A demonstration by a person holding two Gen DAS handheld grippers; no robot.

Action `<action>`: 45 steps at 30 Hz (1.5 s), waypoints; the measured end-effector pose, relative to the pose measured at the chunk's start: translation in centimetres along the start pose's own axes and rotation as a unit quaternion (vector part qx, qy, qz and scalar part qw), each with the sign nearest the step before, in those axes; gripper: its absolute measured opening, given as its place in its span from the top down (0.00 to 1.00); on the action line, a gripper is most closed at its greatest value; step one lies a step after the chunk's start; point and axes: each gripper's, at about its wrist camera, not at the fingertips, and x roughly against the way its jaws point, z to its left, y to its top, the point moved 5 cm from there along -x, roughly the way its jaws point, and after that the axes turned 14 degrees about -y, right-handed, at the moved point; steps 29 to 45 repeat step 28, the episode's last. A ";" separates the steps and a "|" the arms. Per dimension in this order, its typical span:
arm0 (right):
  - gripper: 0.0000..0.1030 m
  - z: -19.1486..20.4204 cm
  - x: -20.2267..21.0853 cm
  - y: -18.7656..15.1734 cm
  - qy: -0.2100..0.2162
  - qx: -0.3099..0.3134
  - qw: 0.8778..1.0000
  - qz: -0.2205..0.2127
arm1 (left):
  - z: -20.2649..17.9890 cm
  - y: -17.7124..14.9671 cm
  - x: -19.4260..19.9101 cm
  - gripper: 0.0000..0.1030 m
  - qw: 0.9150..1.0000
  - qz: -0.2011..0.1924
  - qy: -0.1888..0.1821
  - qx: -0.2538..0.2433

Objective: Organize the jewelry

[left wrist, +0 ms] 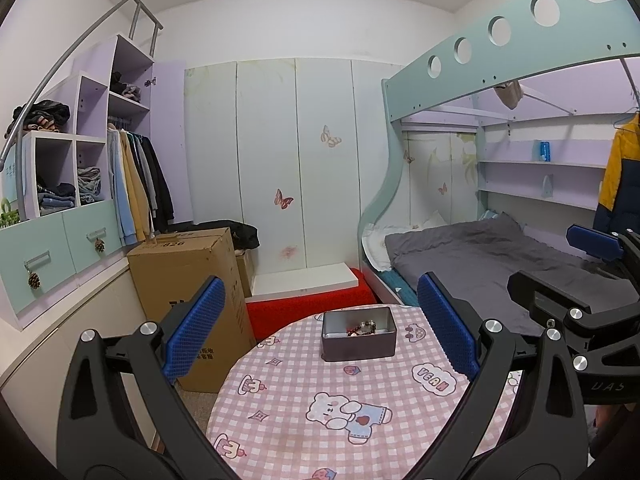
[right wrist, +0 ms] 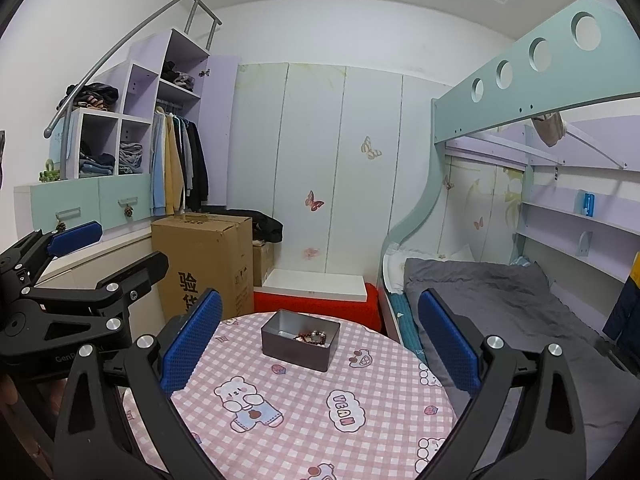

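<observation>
Left wrist view: both hand-held grippers (left wrist: 320, 328) (right wrist: 320, 336) gape wide apart, holding nothing.

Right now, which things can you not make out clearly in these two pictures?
- Jewelry: too small in both views to count pieces; the tin wall hides part.
- Tin floor: near wall hides most, left view.
- Table front edge: cut off by both tools' arms.

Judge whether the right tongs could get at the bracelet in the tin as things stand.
Probably yes: the tin is lidless, the bracelet lies exposed inside, and the open right tongs face it over bare tablecloth.
</observation>
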 end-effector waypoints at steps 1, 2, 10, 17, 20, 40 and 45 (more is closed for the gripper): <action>0.08 0.0 0.0 0.0 0.000 0.000 1.000 0.000 | 0.1 -0.1 -0.2 0.08 1.000 0.000 0.000 0.000; 0.08 0.0 -0.1 0.0 0.000 0.000 1.000 0.001 | 0.1 -0.1 -0.3 0.08 1.000 0.001 -0.001 0.000; 0.08 -0.2 -1.1 -0.5 -0.002 -0.002 1.000 0.009 | 0.3 -0.5 -1.6 0.08 1.000 0.007 0.001 -0.001; 0.08 -0.5 -2.5 -1.1 -0.003 -0.003 1.000 0.022 | 0.4 -1.3 -3.2 0.08 1.000 0.019 0.003 0.000; 0.08 -0.5 -3.1 -1.3 -0.004 -0.005 1.000 0.026 | 0.5 -1.5 -3.9 0.08 1.000 0.020 0.004 0.000; 0.08 -0.5 -5.2 -2.6 -0.004 -0.007 0.999 0.051 | 0.7 -2.7 -6.2 0.08 0.999 0.043 0.004 0.003; 0.08 -0.5 -5.2 -2.6 -0.004 -0.007 0.999 0.051 | 0.7 -2.7 -6.2 0.08 0.999 0.043 0.004 0.003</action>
